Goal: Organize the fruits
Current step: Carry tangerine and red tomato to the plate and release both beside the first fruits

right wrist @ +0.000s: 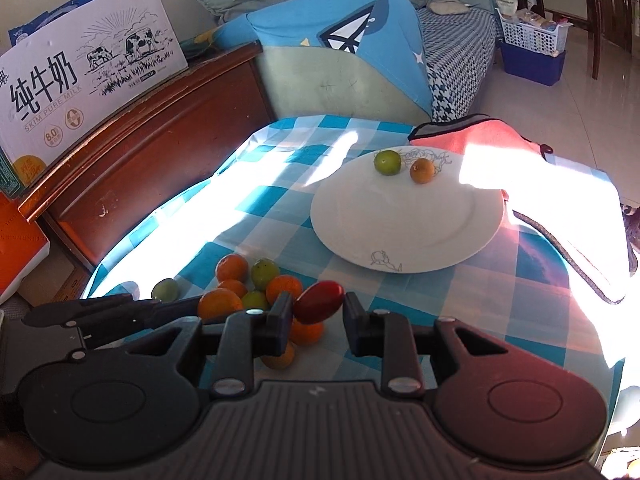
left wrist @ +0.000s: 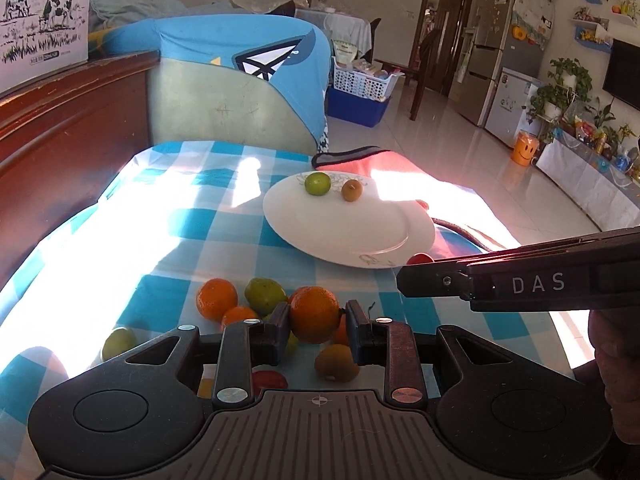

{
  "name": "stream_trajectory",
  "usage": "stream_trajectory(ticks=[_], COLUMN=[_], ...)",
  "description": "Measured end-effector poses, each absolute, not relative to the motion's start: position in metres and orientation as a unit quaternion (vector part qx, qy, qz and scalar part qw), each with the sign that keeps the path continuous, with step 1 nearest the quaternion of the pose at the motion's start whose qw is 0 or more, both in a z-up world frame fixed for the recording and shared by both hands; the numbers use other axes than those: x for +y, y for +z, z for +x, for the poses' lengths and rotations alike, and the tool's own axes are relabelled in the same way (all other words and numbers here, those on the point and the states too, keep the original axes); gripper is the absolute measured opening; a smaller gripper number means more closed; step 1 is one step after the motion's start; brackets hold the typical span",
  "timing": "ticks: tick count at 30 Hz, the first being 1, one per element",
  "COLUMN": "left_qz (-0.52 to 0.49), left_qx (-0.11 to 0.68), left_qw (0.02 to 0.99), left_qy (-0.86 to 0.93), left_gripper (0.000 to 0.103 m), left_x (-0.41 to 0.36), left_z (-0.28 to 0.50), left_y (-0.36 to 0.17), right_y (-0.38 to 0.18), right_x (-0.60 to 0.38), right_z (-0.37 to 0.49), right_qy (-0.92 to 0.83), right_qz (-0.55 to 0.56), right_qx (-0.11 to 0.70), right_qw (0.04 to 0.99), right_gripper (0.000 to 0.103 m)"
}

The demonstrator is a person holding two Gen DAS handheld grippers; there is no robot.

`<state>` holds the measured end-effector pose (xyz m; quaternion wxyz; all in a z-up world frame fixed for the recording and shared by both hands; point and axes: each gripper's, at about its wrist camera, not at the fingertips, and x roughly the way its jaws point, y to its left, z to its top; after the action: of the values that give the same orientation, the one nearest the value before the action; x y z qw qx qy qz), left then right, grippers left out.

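Left wrist view: left tool [left wrist: 317, 322] clenched on an orange [left wrist: 314, 313], held above the fruit pile [left wrist: 256, 308] on the checked bench [left wrist: 168, 240]; white plate [left wrist: 340, 236] beyond, carrying a green fruit [left wrist: 317, 183] and a brownish fruit [left wrist: 352, 190]. Right wrist view: right tool [right wrist: 318, 310] clamped on a red oval tomato [right wrist: 319, 302], raised over the same pile near the bench's near edge, plate [right wrist: 400, 224] further off beside a pink cloth [right wrist: 476, 134].
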<state>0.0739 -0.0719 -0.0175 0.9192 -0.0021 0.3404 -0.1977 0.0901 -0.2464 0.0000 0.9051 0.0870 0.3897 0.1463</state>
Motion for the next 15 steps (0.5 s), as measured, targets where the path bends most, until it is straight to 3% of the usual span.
stream_trajectory(ticks=[15], left_qz=[-0.005], left_qx=[0.357], left_qw=[0.909], left_qy=[-0.217], left_gripper=[0.027], left_x=[-0.095], left_z=[0.142], left_y=[-0.020], right_y=[-0.012], right_x=[-0.286], right_z=[0.142], right_qy=[0.088], right_qz=[0.158], right_qx=[0.422], right_qw=[0.888], right_gripper=[0.027])
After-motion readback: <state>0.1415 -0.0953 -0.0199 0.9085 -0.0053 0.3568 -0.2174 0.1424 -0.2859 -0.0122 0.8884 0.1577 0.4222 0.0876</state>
